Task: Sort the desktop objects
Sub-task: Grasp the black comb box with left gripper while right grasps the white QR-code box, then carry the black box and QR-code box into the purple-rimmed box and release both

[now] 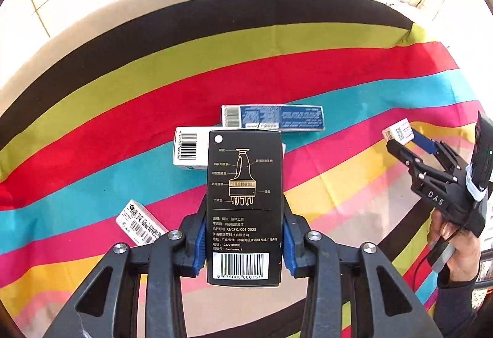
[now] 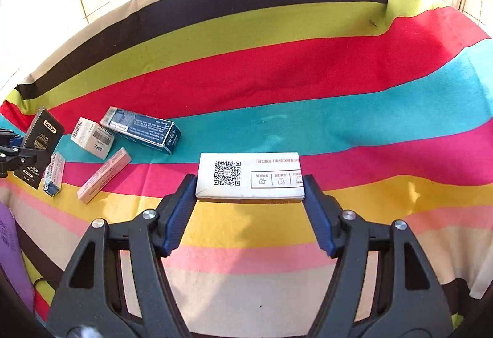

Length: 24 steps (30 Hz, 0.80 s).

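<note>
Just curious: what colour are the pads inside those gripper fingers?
Blue ribbed pads line the black fingers of the right gripper; the right wrist view shows them best.

Right hand-held gripper (image 2: pixel 250 184) clamping white QR-code box (image 2: pixel 249 178) above striped cloth (image 2: pixel 277 85), boxes far left

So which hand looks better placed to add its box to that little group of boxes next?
Probably the left. The left gripper holds the black box right above the white barcode box and the blue box. The right gripper, clamping the white QR-code box, is off to the side of them.
</note>
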{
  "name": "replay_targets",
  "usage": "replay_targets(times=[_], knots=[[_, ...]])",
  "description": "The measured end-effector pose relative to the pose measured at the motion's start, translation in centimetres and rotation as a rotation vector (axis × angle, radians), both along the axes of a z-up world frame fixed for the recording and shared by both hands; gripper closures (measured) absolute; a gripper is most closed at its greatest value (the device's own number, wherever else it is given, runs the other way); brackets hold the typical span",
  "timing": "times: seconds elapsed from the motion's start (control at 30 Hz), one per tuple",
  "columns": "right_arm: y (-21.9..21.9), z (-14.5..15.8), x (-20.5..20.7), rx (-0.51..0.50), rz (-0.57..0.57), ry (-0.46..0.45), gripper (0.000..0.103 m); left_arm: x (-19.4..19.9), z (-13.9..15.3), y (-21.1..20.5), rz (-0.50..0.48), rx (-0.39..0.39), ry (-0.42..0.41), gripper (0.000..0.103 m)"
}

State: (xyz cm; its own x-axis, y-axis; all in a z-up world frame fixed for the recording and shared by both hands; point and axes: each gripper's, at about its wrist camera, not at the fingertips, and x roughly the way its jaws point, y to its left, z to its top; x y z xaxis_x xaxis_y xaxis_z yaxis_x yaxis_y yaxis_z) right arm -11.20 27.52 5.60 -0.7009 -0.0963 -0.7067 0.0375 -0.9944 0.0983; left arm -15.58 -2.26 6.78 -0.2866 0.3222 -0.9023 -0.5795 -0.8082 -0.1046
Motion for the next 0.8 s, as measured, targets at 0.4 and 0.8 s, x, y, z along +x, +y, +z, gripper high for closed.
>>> replay_targets(times=[0.4, 0.8], knots=[[-5.9, 5.2, 8.4, -0.031, 0.029, 0.134, 0.032, 10.2, 3.6, -2.2, 0.069, 0.128, 0.197, 0.064], [-10.4, 6.5, 11.5, -0.025, 0.098, 0.159, 0.032, 13.4, 5.0, -7.9, 0.176, 0.092, 0.336, 0.064]])
